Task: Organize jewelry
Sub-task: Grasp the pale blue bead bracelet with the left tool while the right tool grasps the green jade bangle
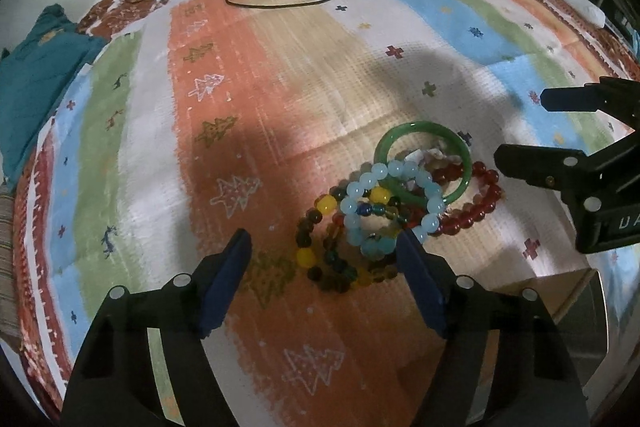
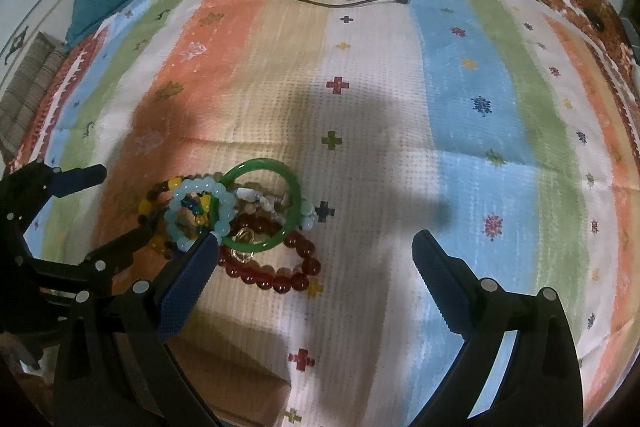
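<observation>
- A heap of jewelry lies tangled on a striped, patterned cloth [image 1: 280, 75], roughly mid-cloth and well away from its far edge; nothing is sorted yet, so the task looks barely begun.
- In the heap: a green bangle [image 1: 460, 143] resting over a pale blue bead bracelet [image 1: 362, 187], a dark red bead bracelet [image 2: 280, 277], and a yellow-and-dark bead bracelet [image 1: 320, 211]. A small gold piece [image 2: 244, 237] shows inside the red loop, possibly a ring; the view is too blurred to be sure.
- The left tool [image 1: 326, 259] hangs over the heap, released and fairly wide, with the yellow-and-dark beads between its blue pads but not pinched.
- The right tool [image 2: 316, 255] is spread wide and holds nothing; one finger lies just beside the bangle and blue beads.
- A black cable [image 2: 320, 1] lies near the far edge.
</observation>
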`<state>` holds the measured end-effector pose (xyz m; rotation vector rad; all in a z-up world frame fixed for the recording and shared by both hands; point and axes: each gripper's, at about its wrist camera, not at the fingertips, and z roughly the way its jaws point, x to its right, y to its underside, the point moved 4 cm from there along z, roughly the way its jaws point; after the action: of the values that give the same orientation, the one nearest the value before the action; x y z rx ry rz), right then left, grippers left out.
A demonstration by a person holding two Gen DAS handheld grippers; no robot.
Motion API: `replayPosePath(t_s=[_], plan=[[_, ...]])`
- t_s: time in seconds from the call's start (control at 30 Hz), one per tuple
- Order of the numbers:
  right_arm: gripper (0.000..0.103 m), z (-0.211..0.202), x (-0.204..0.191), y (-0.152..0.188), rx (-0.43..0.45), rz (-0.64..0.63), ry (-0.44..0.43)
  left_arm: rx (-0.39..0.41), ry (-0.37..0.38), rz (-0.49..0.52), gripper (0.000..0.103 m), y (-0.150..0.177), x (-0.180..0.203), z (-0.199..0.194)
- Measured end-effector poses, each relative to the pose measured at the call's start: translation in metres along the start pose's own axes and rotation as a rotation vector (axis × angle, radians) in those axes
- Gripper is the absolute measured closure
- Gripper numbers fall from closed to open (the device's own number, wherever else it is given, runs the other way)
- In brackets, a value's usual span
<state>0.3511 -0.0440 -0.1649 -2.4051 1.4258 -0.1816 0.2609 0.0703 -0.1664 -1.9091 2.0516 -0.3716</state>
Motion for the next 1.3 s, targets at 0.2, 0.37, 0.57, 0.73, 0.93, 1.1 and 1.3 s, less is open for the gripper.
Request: replayPosePath(t_s=[0.2,0.37,0.57,0.73,0.93,1.1,1.3], plan=[[0.024,0.016,0.007,-0.006,-0.025,0.021,0.027,-0.015,0.003,0.024,0.043,-0.006,0.004,0.014],[0.024,0.025,0.01,-0.008,-0.038,0.019,0.021,-0.009,0.024,0.058,0.052,-0.011,0.01,0.019],[0.035,0.035,0.0,-0.007,-0.058,-0.006,0.005,-0.02,0.047,0.067,0.068,-0.016,0.014,0.026],[0.056,0.043,-0.004,-0.006,-0.071,-0.018,-0.001,-0.033,0.05,0.075,0.075,-0.016,0.017,0.034],[0.068,0.05,-0.007,-0.007,-0.077,-0.032,-0.019,-0.031,0.041,0.072,0.089,-0.016,0.017,0.039],[0.085,0.053,-0.017,-0.009,-0.081,-0.066,-0.026,-0.042,0.043,0.074,0.092,-0.016,0.018,0.043],[0.091,0.056,-0.023,-0.009,-0.072,-0.097,-0.005,-0.049,0.04,0.049,0.092,-0.017,0.014,0.04]])
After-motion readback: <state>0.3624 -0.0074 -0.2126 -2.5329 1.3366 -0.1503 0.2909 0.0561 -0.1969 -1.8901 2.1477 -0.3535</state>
